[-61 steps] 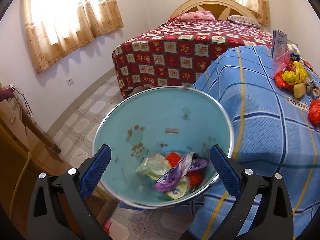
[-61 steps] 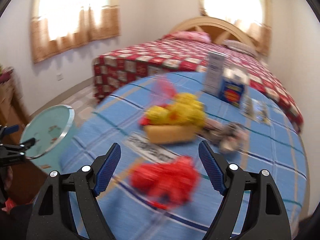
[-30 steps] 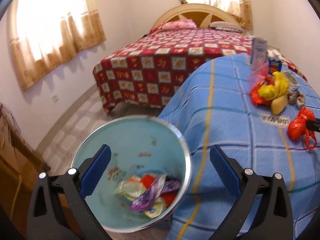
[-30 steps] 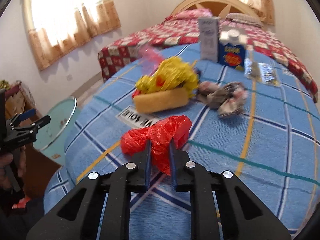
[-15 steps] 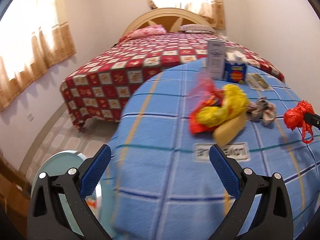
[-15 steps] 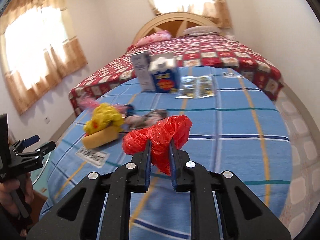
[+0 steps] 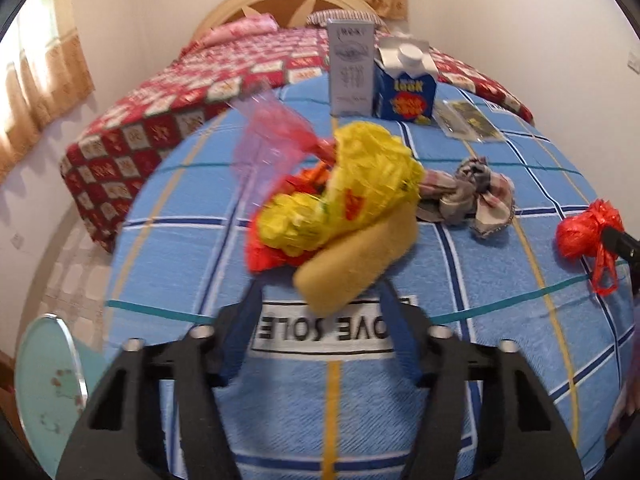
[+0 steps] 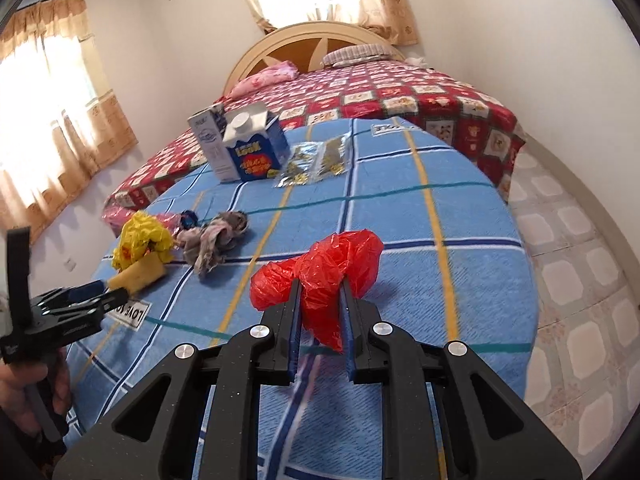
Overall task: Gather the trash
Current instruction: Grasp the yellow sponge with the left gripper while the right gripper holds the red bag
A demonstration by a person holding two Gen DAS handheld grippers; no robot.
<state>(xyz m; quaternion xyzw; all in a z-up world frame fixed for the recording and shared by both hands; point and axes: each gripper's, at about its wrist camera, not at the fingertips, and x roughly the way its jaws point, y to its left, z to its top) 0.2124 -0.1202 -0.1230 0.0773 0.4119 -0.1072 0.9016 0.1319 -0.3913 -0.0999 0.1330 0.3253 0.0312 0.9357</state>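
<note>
A yellow sponge lies on the blue checked tablecloth under a crumpled yellow bag. My left gripper has its jaws closing. The sponge's near end sits between them, with a gap still showing on the left side. The right wrist view shows the same left gripper at the sponge. My right gripper is shut on a red plastic bag, held just above the cloth. That red bag shows at the right edge of the left view. The teal bin stands low at the left.
A pink bag and an orange wrapper lie beside the yellow bag. Nearby are a crumpled grey cloth, a grey carton, a blue carton and foil sachets. A red-quilted bed lies beyond, tiled floor to the right.
My left gripper swung from over the bin to the table, reached the sponge and narrowed its jaws. My right gripper closed on the red bag and carried it off rightward.
</note>
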